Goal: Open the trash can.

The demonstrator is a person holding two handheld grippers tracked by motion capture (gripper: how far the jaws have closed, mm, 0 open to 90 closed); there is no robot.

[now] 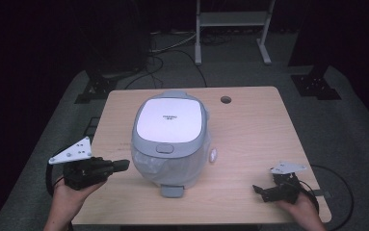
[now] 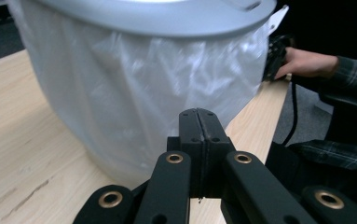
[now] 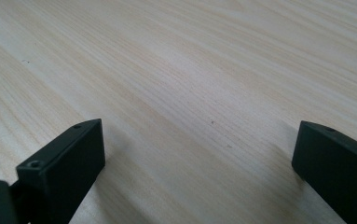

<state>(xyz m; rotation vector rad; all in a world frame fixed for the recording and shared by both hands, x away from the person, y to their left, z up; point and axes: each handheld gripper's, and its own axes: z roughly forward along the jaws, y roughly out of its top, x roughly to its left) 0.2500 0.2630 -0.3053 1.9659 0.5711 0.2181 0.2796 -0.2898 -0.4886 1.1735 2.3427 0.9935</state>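
A rice cooker stands in the middle of the high view, on the near half of the table, wrapped in a thin clear plastic bag that crinkles over its rounded body. It looks bulky and probably fairly heavy for a single pinch; the shell is hard, smooth plastic, pale grey with a white glossy lid panel, and the loose film over it would likely slide under the jaws. The surest holds seem to be the grey latch button at the lid's front edge or the tab jutting out at the base toward the bottom of the frame; the film itself is soft and would pull away or tear rather than carry the load. The left gripper, at lower left of the high view, points at the cooker's side with its jaws pressed together on nothing, just short of the bag. The right gripper, at lower right, rests low over bare light wood grain with its jaws spread wide and empty.
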